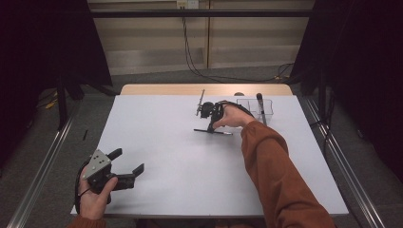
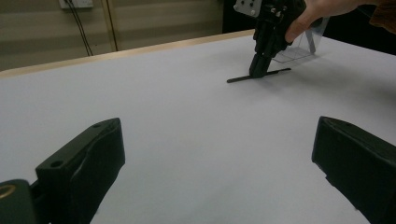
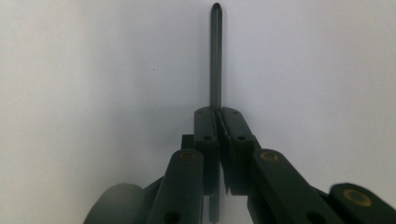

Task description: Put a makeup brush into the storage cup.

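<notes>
The right gripper points down at the table with its jaws pressed together on a thin dark rod, which runs on beyond the pads and ends in a rounded tip. In the high view that right gripper stands right of the table's centre, toward the far side, and the rod lies flat on the white surface, reaching out left and right of the jaws. The left gripper view shows the same grip from low down: the right gripper clamps the rod near its middle, and the rod rests on the table.

Just right of it and a little farther off stands a clear plastic container with a dark-headed tool leaning up out of it. Another slender stick-like item lies just beyond the right gripper, on its left side; what it is cannot be told.

The left gripper rests at the near left corner of the white table, well apart from the rod. Its jaws stand wide apart with bare table between them, and its grey three-cornered plate faces up.
</notes>
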The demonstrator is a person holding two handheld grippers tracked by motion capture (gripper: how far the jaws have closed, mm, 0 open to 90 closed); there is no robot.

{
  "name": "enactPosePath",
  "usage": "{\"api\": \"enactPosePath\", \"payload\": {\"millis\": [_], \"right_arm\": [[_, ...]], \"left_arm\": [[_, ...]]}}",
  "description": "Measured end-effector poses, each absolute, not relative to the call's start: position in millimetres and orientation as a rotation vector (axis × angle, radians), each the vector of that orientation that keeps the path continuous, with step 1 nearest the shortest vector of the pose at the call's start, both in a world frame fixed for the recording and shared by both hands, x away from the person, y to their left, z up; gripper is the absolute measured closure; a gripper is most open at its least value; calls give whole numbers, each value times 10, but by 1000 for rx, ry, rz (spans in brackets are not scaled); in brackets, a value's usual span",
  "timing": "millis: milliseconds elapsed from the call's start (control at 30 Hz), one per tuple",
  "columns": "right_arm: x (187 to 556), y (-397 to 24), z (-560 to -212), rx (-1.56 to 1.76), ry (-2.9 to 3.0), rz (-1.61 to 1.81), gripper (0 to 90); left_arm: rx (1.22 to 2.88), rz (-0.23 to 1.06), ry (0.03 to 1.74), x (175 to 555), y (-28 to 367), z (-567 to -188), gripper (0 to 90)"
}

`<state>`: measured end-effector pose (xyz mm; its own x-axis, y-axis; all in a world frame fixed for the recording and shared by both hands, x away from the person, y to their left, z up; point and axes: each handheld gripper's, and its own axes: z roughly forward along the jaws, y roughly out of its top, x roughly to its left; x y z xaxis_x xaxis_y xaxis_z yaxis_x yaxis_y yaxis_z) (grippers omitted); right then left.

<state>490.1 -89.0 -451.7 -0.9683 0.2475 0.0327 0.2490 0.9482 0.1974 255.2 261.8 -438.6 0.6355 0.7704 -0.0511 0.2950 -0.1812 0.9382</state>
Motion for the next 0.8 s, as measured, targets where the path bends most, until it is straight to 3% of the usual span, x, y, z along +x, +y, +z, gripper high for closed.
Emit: {"api": "enactPosePath", "payload": {"millis": [400,633,700,800], "right_arm": [[4871,-924,-4507,-395,-3093,-249,784],[4878,-898,-4508,-407,-3090,-162,800],[4878,-882,-4505,-404,-3084,-139,863],[4876,-859,-4504,-411,-3086,-114,865]], "left_arm": [[1756,540,866,2547,2622,-4384,25],[1760,542,862,2547,2617,-4382,24],[1759,541,862,2546,2618,-4383,24],[1760,541,862,2544,2623,-4383,25]]}}
